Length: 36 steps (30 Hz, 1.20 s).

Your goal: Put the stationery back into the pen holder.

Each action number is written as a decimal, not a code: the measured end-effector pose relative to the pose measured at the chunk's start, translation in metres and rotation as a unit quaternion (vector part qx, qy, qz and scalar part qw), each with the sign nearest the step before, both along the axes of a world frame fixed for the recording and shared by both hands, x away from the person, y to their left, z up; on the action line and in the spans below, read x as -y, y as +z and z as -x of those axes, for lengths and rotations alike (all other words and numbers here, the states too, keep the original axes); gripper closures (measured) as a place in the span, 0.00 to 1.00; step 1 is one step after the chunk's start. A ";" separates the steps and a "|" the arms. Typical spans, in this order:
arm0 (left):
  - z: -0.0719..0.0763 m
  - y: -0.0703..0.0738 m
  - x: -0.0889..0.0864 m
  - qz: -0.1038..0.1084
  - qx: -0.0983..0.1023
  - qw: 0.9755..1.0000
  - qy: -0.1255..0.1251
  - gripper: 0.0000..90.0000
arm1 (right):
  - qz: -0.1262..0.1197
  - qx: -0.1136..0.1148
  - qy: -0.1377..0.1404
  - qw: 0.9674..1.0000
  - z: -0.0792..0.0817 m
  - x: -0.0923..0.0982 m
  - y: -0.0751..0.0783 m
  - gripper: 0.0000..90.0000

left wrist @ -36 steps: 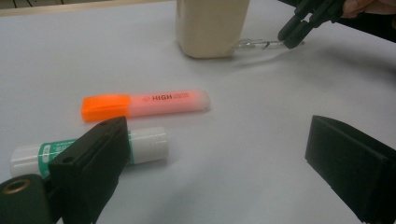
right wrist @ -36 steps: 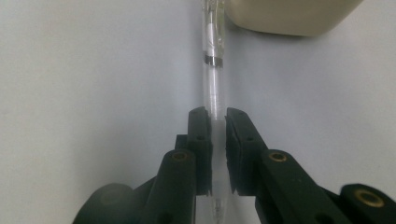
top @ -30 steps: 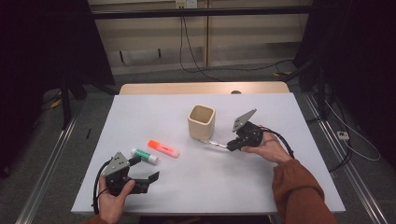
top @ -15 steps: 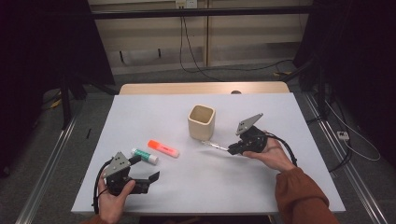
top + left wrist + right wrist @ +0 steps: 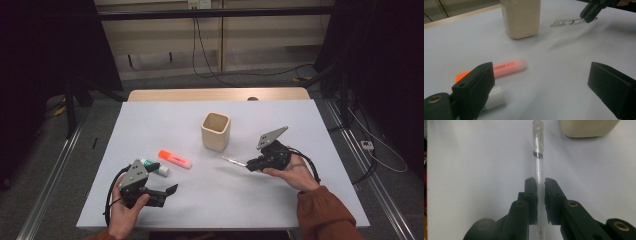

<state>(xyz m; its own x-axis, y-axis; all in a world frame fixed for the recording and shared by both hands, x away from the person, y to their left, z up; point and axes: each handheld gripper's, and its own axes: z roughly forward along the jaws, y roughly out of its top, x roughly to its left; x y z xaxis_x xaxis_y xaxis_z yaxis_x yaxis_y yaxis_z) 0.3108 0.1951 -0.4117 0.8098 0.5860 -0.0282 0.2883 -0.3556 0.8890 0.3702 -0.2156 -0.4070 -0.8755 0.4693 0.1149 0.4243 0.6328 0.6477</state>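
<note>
My right gripper is shut on a clear plastic pen, which sticks out level beyond the jaws, just above the white table. The pen's tip points toward the table's left and ends below the beige square cup. My left gripper rests open at the front left with nothing between its jaws. Just beyond it lie an orange highlighter and a white marker with a green band.
The right gripper with the pen also appears at the top right of the left gripper view. Metal rails run along both sides of the table. Cables lie on the floor behind it.
The right gripper has drawn back toward the table's front right with the pen in its jaws, away from the cup. The left gripper has stayed put.
</note>
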 end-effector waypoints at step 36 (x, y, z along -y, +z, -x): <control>0.000 0.004 0.089 -0.218 0.175 0.956 -0.091 0.08 | -0.024 -0.010 0.000 1.000 0.021 -0.017 0.013 0.90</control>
<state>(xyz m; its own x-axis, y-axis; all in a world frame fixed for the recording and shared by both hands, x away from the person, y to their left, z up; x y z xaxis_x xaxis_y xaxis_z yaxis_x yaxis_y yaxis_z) 0.3111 0.1066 -0.4076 0.8146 0.3298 0.4772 -0.1008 -0.7296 0.6764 0.3496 -0.1988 -0.3938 -0.8730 0.4627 0.1541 0.4368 0.6015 0.6689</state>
